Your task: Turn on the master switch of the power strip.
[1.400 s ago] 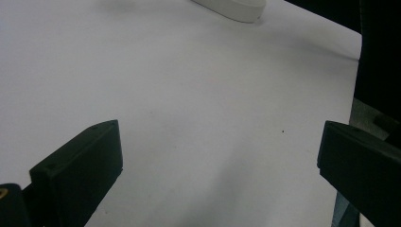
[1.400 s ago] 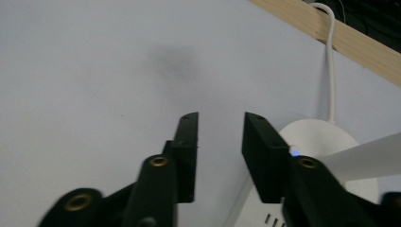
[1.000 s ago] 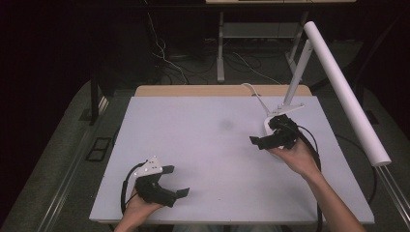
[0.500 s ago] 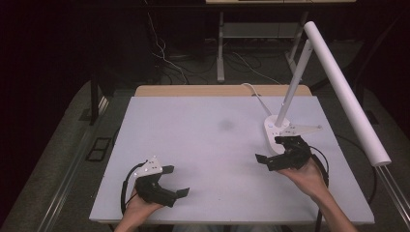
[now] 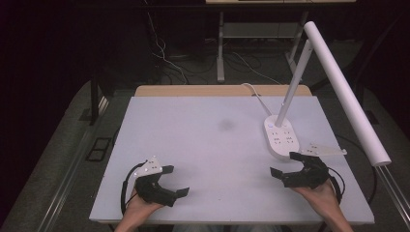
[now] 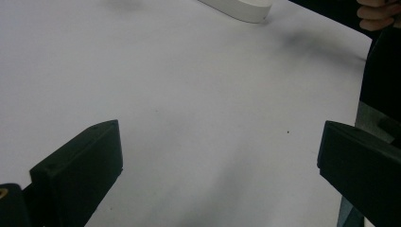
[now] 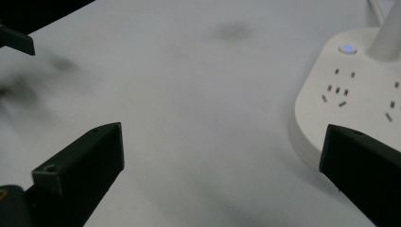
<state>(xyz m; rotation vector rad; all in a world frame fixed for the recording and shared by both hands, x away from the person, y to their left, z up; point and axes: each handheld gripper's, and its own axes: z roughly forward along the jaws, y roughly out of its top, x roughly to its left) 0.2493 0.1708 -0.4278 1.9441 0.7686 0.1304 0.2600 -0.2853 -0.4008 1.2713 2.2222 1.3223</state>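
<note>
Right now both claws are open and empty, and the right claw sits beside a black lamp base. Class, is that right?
Not quite: the lamp base is white, as the high view shows. The left claw and right claw are indeed open and empty.

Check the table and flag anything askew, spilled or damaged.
Only a faint dark smudge marks the white table near its middle. The desk lamp stands upright on its socket base, a small blue light lit. Nothing is spilled or broken.

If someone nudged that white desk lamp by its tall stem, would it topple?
Probably it would rock rather than slide: the lamp carries a long tube head high on a slanted stem. Its broad flat base likely steadies it somewhat. The cord behind may tug back.
</note>
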